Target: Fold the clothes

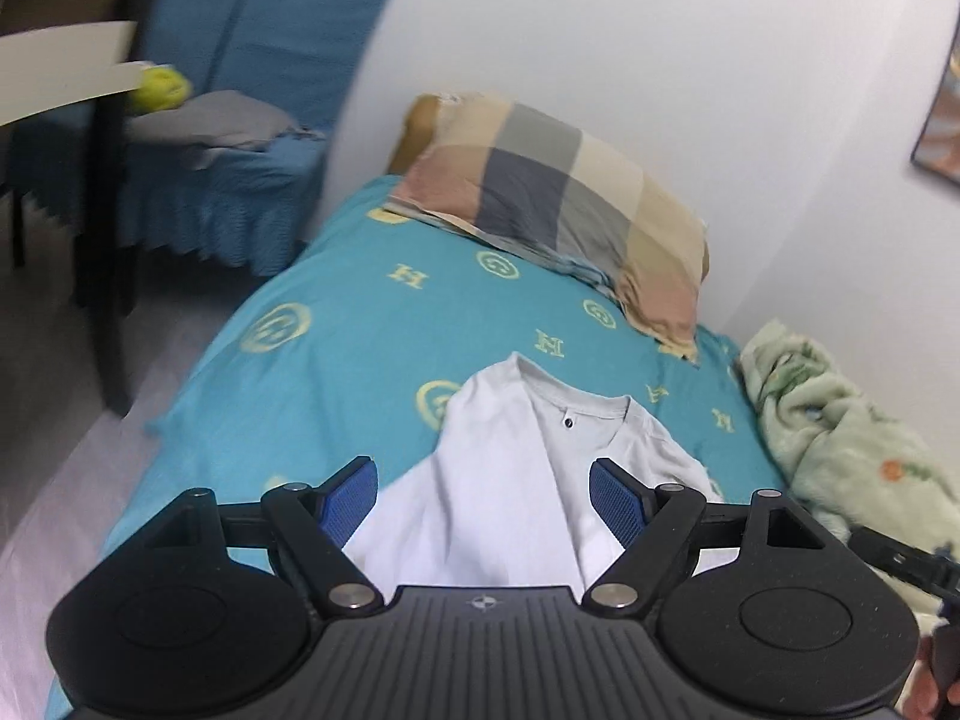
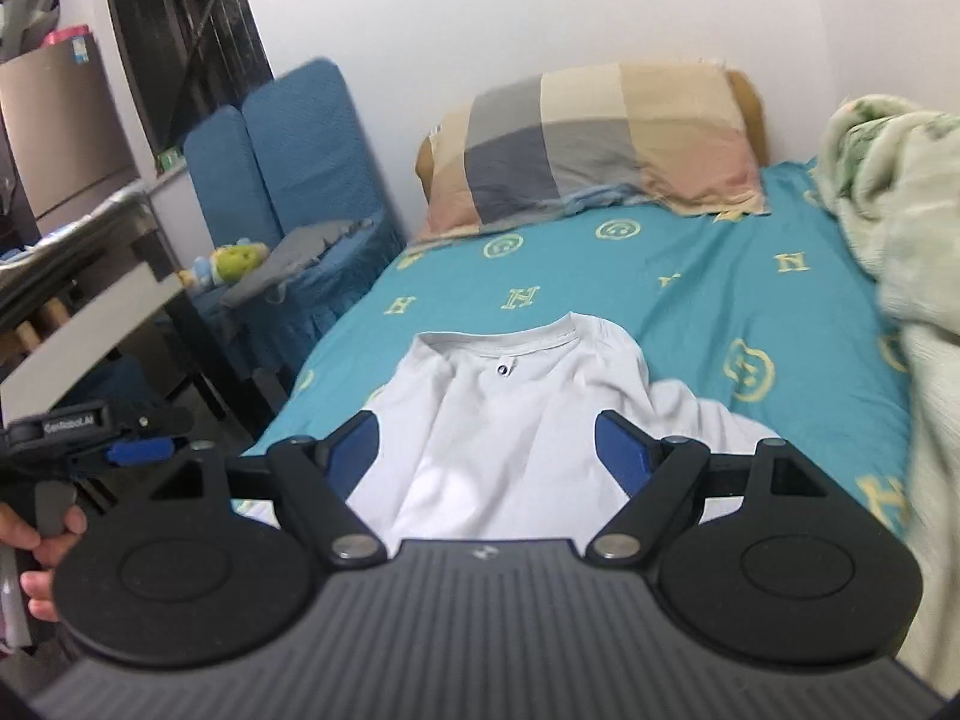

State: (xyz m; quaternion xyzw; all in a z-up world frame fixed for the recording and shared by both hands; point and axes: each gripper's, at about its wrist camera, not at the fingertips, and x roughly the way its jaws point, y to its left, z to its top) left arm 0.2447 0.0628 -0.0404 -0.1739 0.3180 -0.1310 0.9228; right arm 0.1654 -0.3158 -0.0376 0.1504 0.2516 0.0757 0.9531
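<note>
The white T-shirt (image 1: 492,480) lay centre-frame on the teal bed (image 1: 360,312), its left side apparently folded inward; the left gripper (image 1: 485,495) and right gripper (image 2: 487,450) hovered above (jaws spread, empty), likely for the next fold.

White T-shirt (image 2: 510,420) lies partly folded, collar up, on the bed.

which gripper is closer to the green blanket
Right. The right gripper is over the shirt's blanket side; the left gripper is on the far side.
</note>
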